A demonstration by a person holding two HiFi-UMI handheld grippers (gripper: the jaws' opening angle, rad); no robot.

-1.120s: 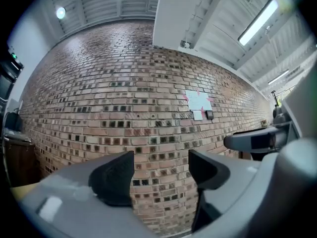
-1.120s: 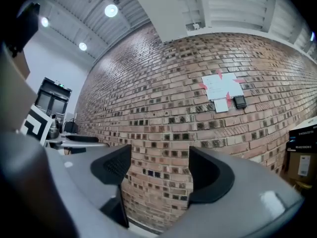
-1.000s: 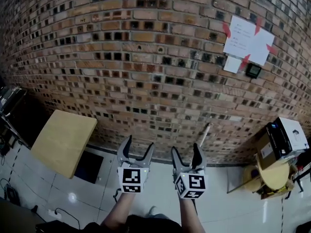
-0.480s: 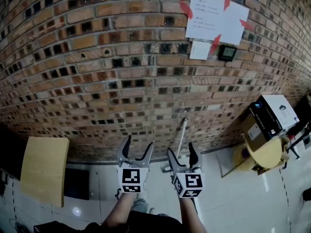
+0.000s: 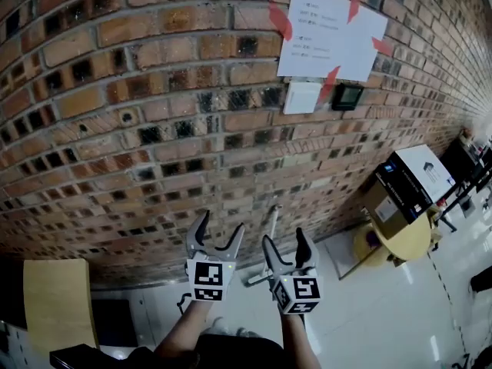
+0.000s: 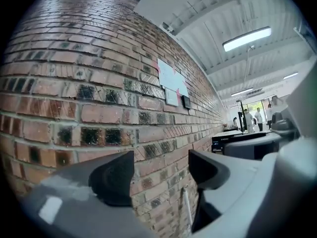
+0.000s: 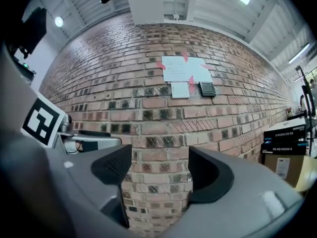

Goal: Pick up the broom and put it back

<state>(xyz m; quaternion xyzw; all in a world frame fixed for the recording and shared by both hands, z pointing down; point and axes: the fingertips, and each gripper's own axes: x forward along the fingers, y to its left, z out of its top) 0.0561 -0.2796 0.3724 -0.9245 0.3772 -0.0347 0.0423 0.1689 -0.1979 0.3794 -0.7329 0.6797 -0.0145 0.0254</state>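
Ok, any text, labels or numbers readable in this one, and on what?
None can be read for certain.
Paper sheets on the brick wall: print too small.
Black box: white lettering, blurred.
Cardboard box label: too small.
Marker cubes: patterns only, no words.

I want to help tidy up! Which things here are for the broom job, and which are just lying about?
For the job:
- broom, leaning on the brick wall
- left gripper and right gripper, both open and empty

Just lying about:
- papers taped to the wall
- boxes
- wooden board
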